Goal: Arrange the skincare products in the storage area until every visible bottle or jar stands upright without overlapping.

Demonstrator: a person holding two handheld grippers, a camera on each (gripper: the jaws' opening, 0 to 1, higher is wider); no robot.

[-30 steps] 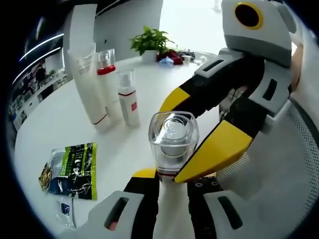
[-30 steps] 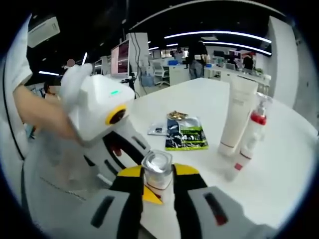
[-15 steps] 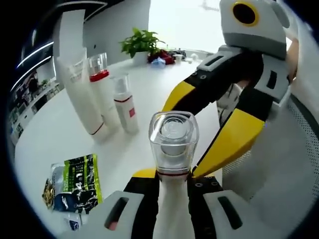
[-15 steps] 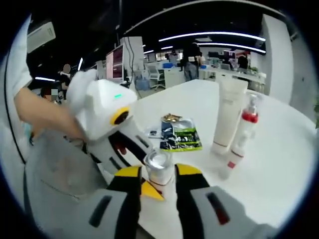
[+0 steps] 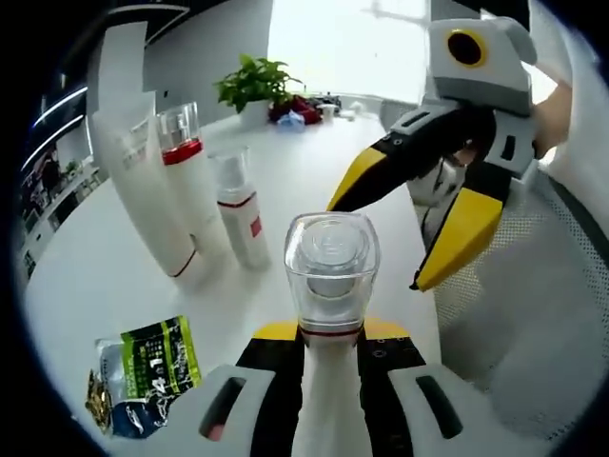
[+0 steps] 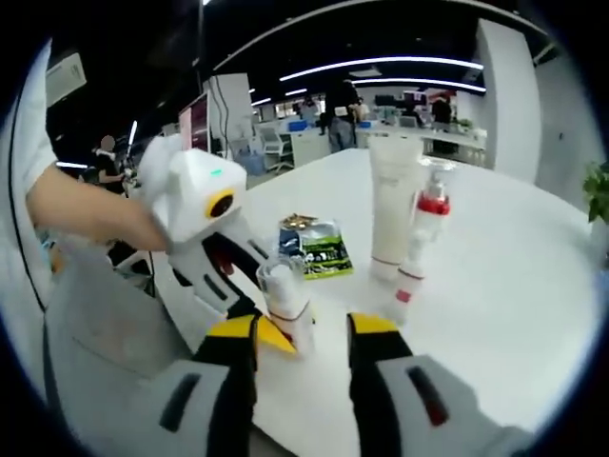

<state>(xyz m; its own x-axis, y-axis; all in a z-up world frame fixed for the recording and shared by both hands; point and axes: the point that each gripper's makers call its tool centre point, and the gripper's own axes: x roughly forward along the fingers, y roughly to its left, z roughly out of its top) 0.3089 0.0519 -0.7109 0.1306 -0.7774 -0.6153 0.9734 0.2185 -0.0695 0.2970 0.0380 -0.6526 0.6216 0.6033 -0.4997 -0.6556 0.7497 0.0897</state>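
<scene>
A white bottle with a clear square cap (image 5: 331,271) stands upright between the jaws of my left gripper (image 5: 331,333), which is shut on its body. My right gripper (image 5: 376,245) comes in from the right, open and a little away from the cap. In the right gripper view, the same bottle (image 6: 285,300) sits just ahead of my right gripper (image 6: 304,333), near its left jaw, held by the left gripper (image 6: 266,319). On the white table stand a tall white tube (image 5: 143,181), a red-collared pump bottle (image 5: 181,162) and a small clear-capped bottle (image 5: 238,214), all upright.
A green sachet (image 5: 157,367) lies flat near the table's front left, with more packets beside it. A potted plant (image 5: 252,86) stands at the far edge. Across the white table (image 6: 504,286) is open room. A person's arm (image 6: 86,214) holds the left gripper.
My right gripper has opened and drawn back from the capped bottle. The left gripper keeps its hold on it. Both views have shifted slightly.
</scene>
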